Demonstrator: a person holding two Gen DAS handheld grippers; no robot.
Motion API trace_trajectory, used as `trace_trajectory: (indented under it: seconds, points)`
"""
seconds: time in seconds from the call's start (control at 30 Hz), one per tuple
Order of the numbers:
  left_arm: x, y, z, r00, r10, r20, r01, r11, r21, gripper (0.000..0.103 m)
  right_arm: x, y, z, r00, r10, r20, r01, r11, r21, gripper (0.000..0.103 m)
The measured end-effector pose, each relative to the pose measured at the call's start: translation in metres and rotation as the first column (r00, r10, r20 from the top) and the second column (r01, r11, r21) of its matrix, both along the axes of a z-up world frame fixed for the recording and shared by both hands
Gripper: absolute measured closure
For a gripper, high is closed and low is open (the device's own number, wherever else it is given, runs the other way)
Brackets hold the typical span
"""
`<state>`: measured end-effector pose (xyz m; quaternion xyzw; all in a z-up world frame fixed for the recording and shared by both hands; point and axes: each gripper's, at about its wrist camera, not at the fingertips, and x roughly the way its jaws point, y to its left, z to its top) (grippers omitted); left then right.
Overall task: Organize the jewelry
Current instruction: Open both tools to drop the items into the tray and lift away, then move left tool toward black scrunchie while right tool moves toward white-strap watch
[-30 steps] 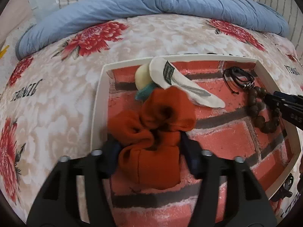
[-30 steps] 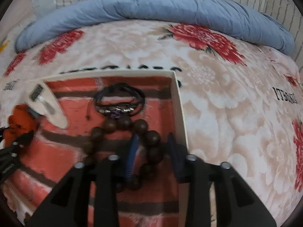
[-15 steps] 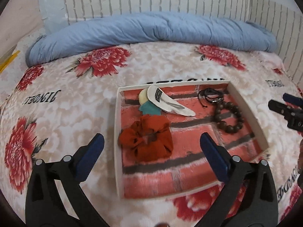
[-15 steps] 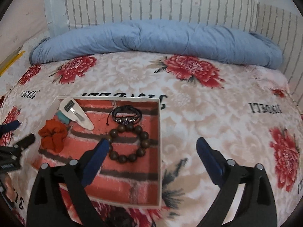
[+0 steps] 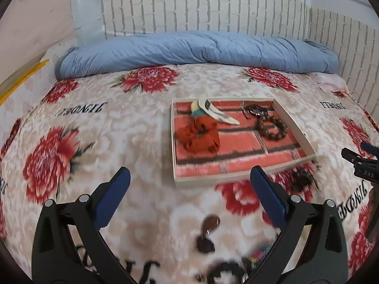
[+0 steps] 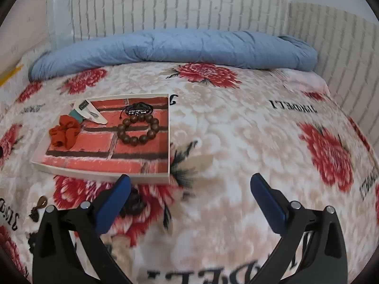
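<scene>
A shallow white tray (image 5: 174,142) (image 6: 101,174) with a red brick-print floor lies on the flowered blanket. It holds an orange scrunchie (image 5: 199,137) (image 6: 65,131), a white hair clip (image 5: 218,113) (image 6: 93,113), a black cord bracelet (image 5: 255,111) (image 6: 138,110) and a wooden bead bracelet (image 5: 283,127) (image 6: 135,141). My left gripper (image 5: 189,172) hangs open and empty in front of the tray's near edge. My right gripper (image 6: 189,179) is open and empty too, off the tray's right corner. Its tip shows at the right edge of the left wrist view.
Loose pieces lie on the blanket in front of the tray: a brown pendant (image 5: 210,222) (image 6: 42,201), a dark beaded piece (image 5: 303,179) (image 6: 133,203) and a blurred colourful bit (image 5: 258,253). A rolled blue duvet (image 5: 196,52) lines the back, against a white brick wall.
Both grippers opened wide and drew back and up from the tray. The left let go of the scrunchie, the right of the bead bracelet; both pieces stay in the tray.
</scene>
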<state>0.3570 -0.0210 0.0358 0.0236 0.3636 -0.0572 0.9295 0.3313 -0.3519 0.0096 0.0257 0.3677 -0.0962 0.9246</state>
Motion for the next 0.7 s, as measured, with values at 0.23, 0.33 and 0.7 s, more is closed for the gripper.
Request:
trace_trajectory:
  seconds: [0.23,0.33,0.7]
  points:
    - [-0.042,0.010,-0.021,0.999,0.028,-0.017,-0.028,0.999,-0.023,0.005,-0.052,-0.007,-0.015,1.000,-0.001,0.005,0.000,0.996,0.094,0.004]
    - [-0.062,0.013,-0.032,1.000,0.027,-0.013,-0.027,0.999,-0.018,0.005,-0.082,-0.007,-0.023,0.998,0.018,0.068,-0.028,0.990,0.136,0.004]
    - [-0.106,0.017,-0.070,0.999,0.038,-0.023,-0.038,0.999,-0.004,0.005,-0.125,0.007,-0.049,0.997,-0.007,0.080,0.000,0.996,0.087,0.004]
